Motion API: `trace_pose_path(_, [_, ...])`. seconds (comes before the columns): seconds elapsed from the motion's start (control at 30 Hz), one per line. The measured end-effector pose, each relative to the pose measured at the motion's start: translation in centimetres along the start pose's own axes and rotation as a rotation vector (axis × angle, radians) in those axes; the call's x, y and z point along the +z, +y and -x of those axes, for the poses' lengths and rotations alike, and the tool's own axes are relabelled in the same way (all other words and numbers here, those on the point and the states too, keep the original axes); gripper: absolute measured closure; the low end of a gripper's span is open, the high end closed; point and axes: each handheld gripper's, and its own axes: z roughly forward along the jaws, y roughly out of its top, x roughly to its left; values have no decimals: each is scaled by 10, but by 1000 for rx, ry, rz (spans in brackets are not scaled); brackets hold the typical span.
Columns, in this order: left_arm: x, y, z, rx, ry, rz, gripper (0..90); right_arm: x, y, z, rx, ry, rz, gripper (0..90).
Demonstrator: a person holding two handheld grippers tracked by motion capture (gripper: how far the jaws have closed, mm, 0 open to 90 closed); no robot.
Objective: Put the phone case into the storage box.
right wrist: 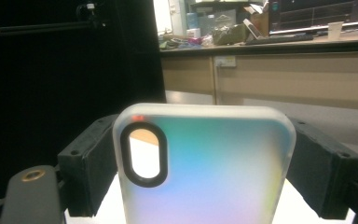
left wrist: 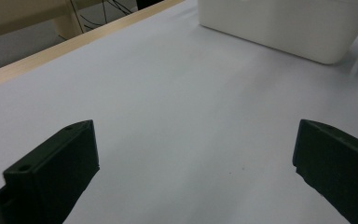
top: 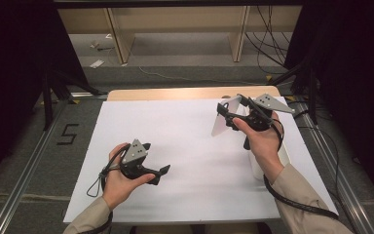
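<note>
A translucent phone case (top: 222, 119) with an iridescent sheen and a black-rimmed oval camera cutout (right wrist: 144, 154) hangs upright above the far right part of the white table mat (top: 195, 141). My right gripper (top: 230, 113) is shut on it, one black jaw pressing on each long side. In the right gripper view the phone case (right wrist: 205, 172) stands between the two jaws of the right gripper (right wrist: 205, 137). My left gripper (top: 157, 158) rests low over the near left of the mat, open. The left gripper (left wrist: 196, 172) has nothing between its jaws.
A white box (left wrist: 284, 28) stands on the mat at the right; the white box (top: 285, 157) is partly hidden by the right forearm. The wooden table edge (top: 190, 93) runs along the far side. Dark stands and cables lie beyond the table.
</note>
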Motion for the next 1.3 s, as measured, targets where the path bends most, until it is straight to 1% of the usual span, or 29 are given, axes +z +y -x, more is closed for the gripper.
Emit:
trace_pose_path(0.27, [0, -1, -1, -2, -1, 1, 0, -3, 2, 8, 0, -26, 8, 179])
trace_pose_path(0.47, [0, 0, 0, 2, 0, 1, 0, -5, 4, 14, 9, -50, 16, 179])
trace_pose_path(1.17, [1, -1, -1, -2, 3, 0, 0, -12, 7, 29, 22, -108, 23, 179])
trace_pose_path(1.3, [1, -1, -1, -3, 3, 1, 0, -12, 8, 31, 24, -113, 24, 179])
